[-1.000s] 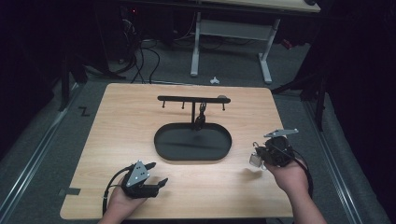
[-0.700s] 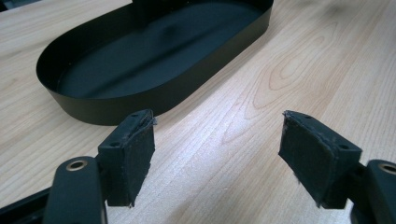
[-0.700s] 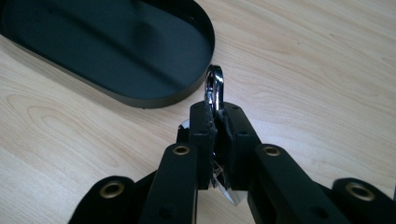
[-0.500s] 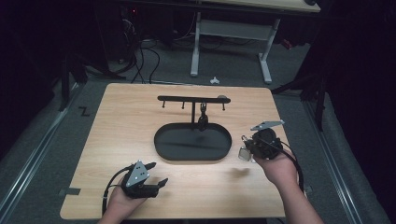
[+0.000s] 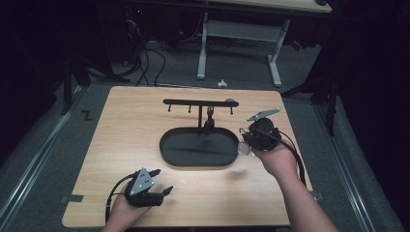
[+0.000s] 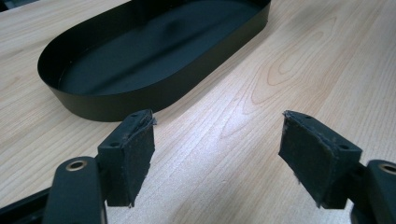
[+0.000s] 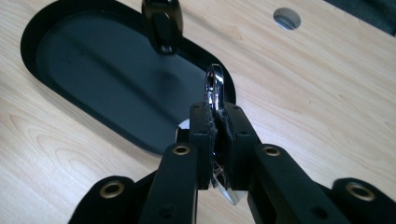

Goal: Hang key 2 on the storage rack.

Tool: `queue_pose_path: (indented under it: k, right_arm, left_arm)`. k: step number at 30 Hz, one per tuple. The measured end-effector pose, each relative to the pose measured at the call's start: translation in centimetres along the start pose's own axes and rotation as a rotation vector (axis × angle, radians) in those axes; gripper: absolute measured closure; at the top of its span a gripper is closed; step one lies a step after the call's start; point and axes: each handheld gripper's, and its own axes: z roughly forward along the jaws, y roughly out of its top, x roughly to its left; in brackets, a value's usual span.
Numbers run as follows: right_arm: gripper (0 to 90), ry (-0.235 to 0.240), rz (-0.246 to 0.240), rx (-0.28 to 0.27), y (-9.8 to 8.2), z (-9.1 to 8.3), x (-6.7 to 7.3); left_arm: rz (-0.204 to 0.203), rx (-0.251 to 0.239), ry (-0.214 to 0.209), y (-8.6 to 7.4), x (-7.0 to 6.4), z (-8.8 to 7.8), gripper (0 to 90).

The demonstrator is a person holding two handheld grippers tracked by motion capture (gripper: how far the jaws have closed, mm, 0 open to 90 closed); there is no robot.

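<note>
A black oval tray lies mid-table, and a black T-shaped rack rises from its far rim. A small dark shiny piece hangs from the rack; it also shows at the top of the right gripper view. My right gripper hovers at the tray's right end, shut on a shiny metal piece whose chrome loop sticks up past the jaws. My left gripper rests near the front edge, open, with bare wood between its pads. The tray lies just ahead of it.
A round hole is cut in the tabletop behind the rack's right end. The wooden table has bare room left and right of the tray. Beyond it, on the dark floor, stand a white desk frame and cables.
My right gripper has carried the shiny metal piece up and left, from the table's right side to the tray's right end near the rack. The left gripper has stayed put.
</note>
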Motion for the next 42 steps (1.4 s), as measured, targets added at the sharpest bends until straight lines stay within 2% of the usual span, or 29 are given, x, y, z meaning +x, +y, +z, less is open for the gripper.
queue_pose_path:
  k: [5,16,25,27,42]
  right_arm:
    - [84.1,-0.001,-0.014,-0.008,1.1,0.2,0.0]
    - [84.1,0.013,0.003,-0.032,3.4,0.9,0.0]
    - [84.1,0.020,-0.011,-0.050,4.8,1.4,0.2]
    - [84.1,0.023,0.000,-0.050,5.1,1.5,0.1]
    - [82.9,0.027,0.047,-0.057,5.4,2.8,-1.4]
  left_arm:
    - [-0.012,-0.004,0.004,-0.1,0.2,-0.3,26.8]
    - [-0.010,0.000,0.004,-0.2,0.3,-0.3,26.8]
    - [-0.014,-0.003,0.008,-0.3,0.5,-0.4,26.8]
    - [-0.014,-0.001,0.008,-0.3,0.5,-0.5,26.8]
    - [-0.011,0.007,0.005,-0.4,0.6,-0.6,27.0]
